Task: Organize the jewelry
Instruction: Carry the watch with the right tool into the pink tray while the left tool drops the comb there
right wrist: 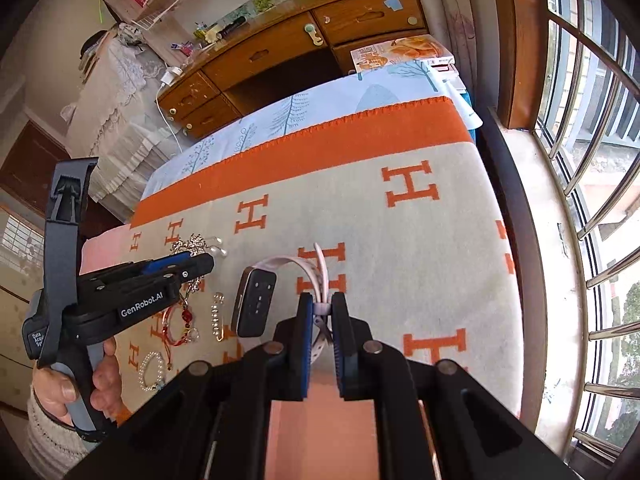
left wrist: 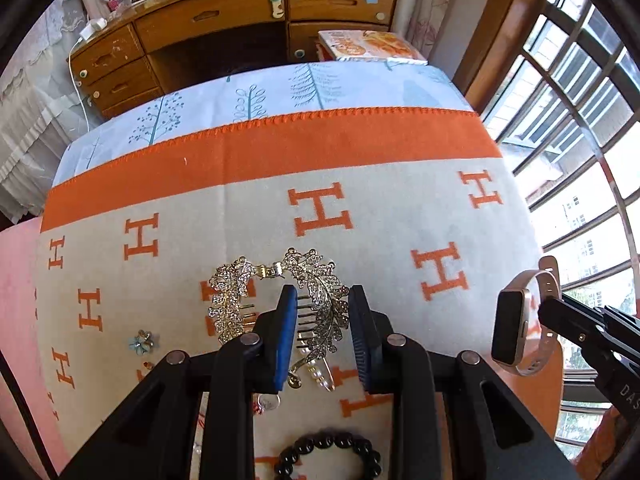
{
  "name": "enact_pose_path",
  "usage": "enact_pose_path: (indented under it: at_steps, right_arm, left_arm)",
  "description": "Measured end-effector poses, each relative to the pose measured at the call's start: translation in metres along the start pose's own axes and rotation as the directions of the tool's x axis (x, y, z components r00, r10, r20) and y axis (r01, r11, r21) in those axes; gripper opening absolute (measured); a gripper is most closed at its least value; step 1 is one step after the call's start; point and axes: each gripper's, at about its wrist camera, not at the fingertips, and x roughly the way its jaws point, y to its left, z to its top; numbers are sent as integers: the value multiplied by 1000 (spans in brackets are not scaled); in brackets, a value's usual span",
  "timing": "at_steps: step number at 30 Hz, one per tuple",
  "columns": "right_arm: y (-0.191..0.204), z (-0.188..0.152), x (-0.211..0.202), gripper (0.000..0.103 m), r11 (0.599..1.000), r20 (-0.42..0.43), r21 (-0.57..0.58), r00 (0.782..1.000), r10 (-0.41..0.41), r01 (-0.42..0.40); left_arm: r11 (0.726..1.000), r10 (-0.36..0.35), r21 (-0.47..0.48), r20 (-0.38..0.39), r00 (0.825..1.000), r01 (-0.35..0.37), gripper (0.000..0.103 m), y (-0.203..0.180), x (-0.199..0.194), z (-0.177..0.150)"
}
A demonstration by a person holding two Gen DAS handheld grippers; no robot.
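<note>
Jewelry sorting: right gripper (right wrist: 322, 312) clamped on watch (right wrist: 256, 304) strap, carried aloft; left gripper (left wrist: 323, 320) part-open, empty, over hair comb (left wrist: 320, 304). Next: set watch down.

Left gripper (left wrist: 322, 332) jaws astride rhinestone hair comb (left wrist: 280, 300), blanket (left wrist: 360, 216)
</note>
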Motion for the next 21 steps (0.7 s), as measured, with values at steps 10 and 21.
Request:
enact_pose_path:
  at_steps: [10, 21]
  right_arm:
    - [5, -77, -60, 9, 998, 22, -50, 999, -44, 45]
    - [-8, -143, -26, 17, 997, -108, -28, 991, -74, 72]
  left_arm:
    - [966, -168, 210, 79, 983, 149, 24, -81, -79, -45]
    - [916, -277, 289, -46, 960, 278, 24, -152, -43, -80]
